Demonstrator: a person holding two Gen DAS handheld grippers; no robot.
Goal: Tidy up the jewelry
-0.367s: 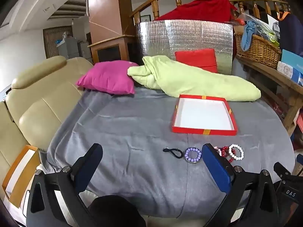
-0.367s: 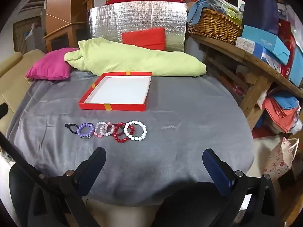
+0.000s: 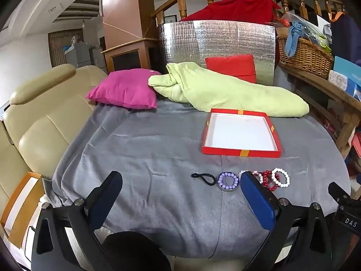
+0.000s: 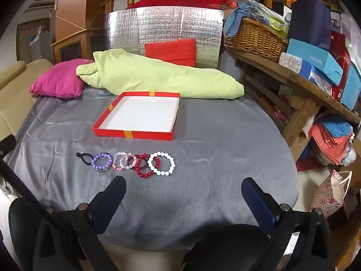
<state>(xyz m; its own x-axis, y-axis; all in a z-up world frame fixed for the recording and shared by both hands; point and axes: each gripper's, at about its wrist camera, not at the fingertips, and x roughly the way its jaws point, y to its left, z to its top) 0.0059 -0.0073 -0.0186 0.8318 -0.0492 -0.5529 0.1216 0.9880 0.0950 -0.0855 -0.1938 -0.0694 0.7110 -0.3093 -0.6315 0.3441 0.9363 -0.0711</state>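
Both tools stand with jaws spread wide and nothing between them: the left gripper [image 3: 180, 192] and right gripper [image 4: 183, 194] hang over the near edge of the grey-covered table [image 4: 225, 158], short of the jewelry. Near that edge lies a touching, partly overlapping row: black loop [image 4: 84, 157], purple bracelet [image 4: 102, 160], pink bracelet [image 4: 124, 160], red bracelet [image 4: 144, 168], white bracelet [image 4: 161, 163]. The empty red tray [image 4: 137, 133] sits just beyond, toward the middle; presumably the destination, the row laid out for one-by-one picking, not yet begun.
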